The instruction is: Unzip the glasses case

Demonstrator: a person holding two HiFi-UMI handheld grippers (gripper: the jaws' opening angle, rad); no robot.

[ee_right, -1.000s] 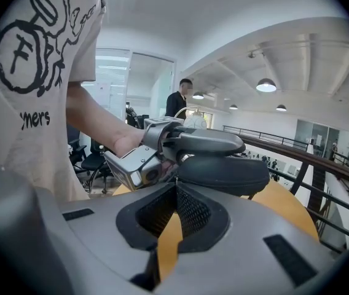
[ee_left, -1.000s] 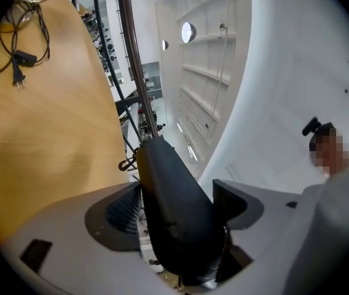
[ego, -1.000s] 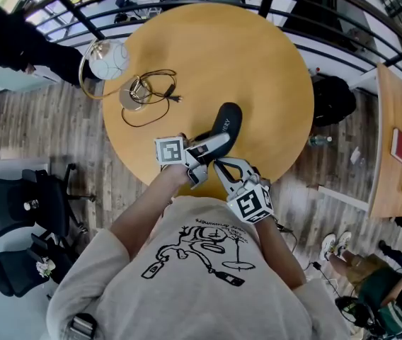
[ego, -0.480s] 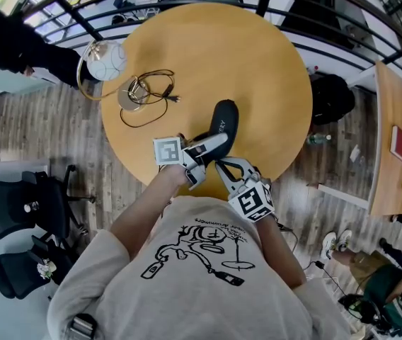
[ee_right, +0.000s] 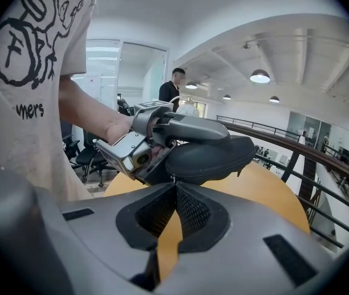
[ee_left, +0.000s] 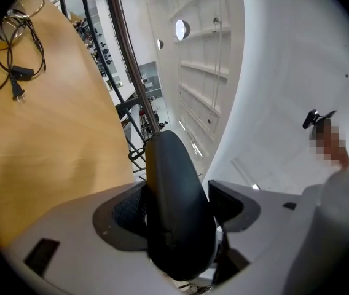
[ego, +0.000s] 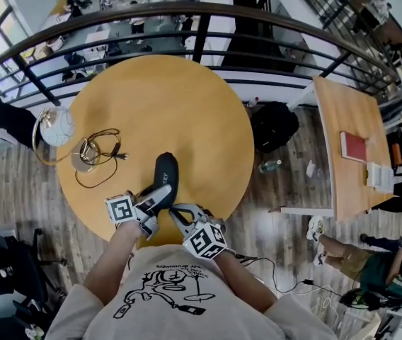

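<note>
Honestly, the glasses case (ee_left: 171, 177) looks light, stiff-shelled and slick, so the left gripper (ee_left: 177, 211), jaws just closing in, clamps its near end while the right gripper (ee_right: 174, 192) pinches what looks like the zip pull (ee_right: 173, 179).

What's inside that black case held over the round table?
Nothing inside shows. The glasses case is zipped closed, so only its black shell is visible, between the jaws of the left gripper, which have just been closing on it. Whether glasses are in it cannot be seen.
</note>
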